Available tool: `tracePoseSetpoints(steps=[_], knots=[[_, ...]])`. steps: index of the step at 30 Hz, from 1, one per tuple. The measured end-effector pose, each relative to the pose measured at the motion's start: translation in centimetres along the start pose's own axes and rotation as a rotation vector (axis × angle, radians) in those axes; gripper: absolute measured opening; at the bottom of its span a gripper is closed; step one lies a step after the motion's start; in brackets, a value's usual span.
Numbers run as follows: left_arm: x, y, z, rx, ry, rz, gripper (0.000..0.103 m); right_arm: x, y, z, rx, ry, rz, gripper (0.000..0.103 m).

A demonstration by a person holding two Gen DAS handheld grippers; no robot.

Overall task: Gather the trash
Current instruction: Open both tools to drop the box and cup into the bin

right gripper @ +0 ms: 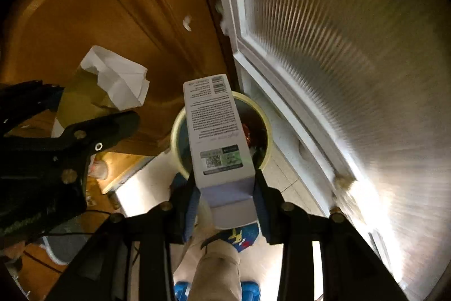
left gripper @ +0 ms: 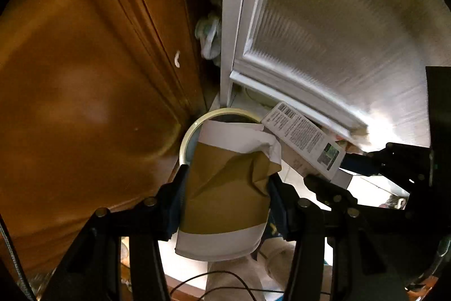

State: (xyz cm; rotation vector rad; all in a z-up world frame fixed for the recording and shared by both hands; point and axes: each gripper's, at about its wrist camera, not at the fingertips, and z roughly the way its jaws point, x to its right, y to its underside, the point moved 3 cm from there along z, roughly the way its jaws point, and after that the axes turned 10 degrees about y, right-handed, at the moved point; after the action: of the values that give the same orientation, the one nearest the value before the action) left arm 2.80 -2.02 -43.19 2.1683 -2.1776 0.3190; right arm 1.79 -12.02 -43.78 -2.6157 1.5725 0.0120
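Note:
My left gripper [left gripper: 227, 182] is shut on a crumpled olive-and-white paper cup [left gripper: 225, 188], held over a round pale-rimmed trash bin [left gripper: 191, 129] on the floor. My right gripper [right gripper: 227, 188] is shut on a white printed carton box [right gripper: 217, 129], held above the same bin [right gripper: 265, 129], which holds some trash. The box and right gripper also show in the left wrist view [left gripper: 307, 140] at the right. The cup shows in the right wrist view [right gripper: 112, 86] at the left, in the left gripper's fingers [right gripper: 107, 129].
A brown wooden cabinet [left gripper: 84, 75] stands left of the bin. A white-framed frosted glass door [left gripper: 338, 33] stands to the right. A plastic bag [left gripper: 210, 38] sits in the gap between them. My legs and slippers [right gripper: 239, 236] are below.

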Motion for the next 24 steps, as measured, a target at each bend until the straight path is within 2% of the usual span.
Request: tracePoseSetpoints(steps=[4, 7, 11, 13, 15, 19, 24], knots=[[-1.6, -1.1, 3.9, -0.017, 0.003, -0.021, 0.051, 0.0, -0.6, 4.9, -0.015, 0.012, 0.021, 0.038], [-2.4, -1.3, 5.7, -0.021, -0.004, -0.031, 0.052, 0.2, -0.5, 7.0, -0.009, 0.003, 0.036, 0.038], [-2.9, -1.0, 6.1, -0.023, -0.026, -0.027, 0.069, -0.6, -0.6, 8.4, -0.007, -0.019, 0.021, 0.040], [-2.9, -0.8, 5.7, -0.019, -0.027, -0.019, 0.071, -1.0, -0.9, 8.3, 0.004, -0.003, 0.013, 0.044], [-2.7, -0.7, 5.3, -0.021, -0.033, -0.008, 0.079, -1.1, -0.8, 7.8, 0.011, -0.007, 0.020, 0.044], [-3.0, -1.2, 4.2, -0.011, -0.038, 0.000, 0.079, -1.1, -0.6, 5.7, 0.025, -0.009, 0.031, 0.044], [-1.9, -1.1, 0.7, 0.015, -0.037, -0.003, 0.079, -0.1, -1.1, 2.4, 0.046, -0.001, 0.048, 0.044]])
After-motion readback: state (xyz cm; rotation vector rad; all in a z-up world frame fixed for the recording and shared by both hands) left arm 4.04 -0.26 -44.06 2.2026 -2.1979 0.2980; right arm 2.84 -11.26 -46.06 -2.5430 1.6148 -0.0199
